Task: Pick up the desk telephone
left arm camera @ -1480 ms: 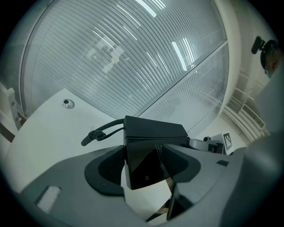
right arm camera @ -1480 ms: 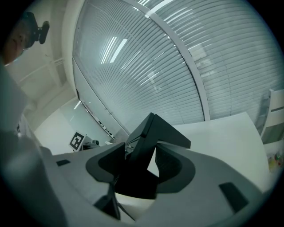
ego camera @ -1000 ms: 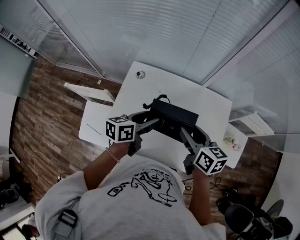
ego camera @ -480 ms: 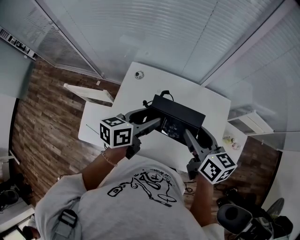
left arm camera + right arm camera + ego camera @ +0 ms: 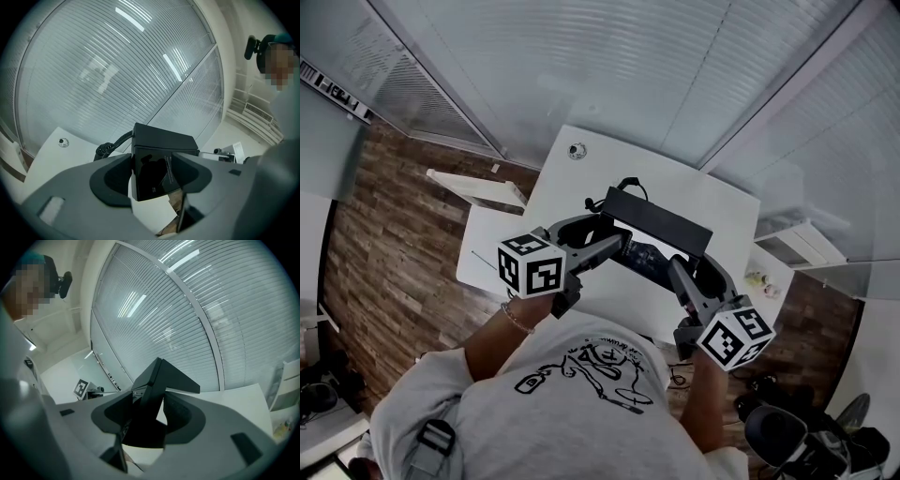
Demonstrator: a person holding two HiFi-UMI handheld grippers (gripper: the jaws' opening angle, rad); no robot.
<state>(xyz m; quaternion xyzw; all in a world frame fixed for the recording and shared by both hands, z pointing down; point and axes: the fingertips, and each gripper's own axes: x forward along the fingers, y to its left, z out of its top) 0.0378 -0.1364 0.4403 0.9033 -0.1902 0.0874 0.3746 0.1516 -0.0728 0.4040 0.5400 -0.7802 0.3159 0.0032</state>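
Observation:
The black desk telephone (image 5: 661,232) hangs tilted above the white table (image 5: 572,187), held at both ends. My left gripper (image 5: 602,234) is shut on its left end; in the left gripper view the phone's side (image 5: 159,164) fills the gap between the jaws (image 5: 152,177). My right gripper (image 5: 694,269) clamps the right end, its jaws closing a little on the body (image 5: 157,380), which sits between the pads (image 5: 150,420). A coiled black cord (image 5: 622,190) trails from the phone's back (image 5: 105,150).
A small round fitting (image 5: 577,150) sits at the table's far corner. Low white shelves stand to the left (image 5: 478,187) and right (image 5: 806,246) of the table. Glass walls with blinds rise behind it. An office chair (image 5: 787,436) stands at the lower right on the wood floor.
Both grippers have risen with the telephone, which has come off the table and tilted its face towards me. Little has moved in the last half second.

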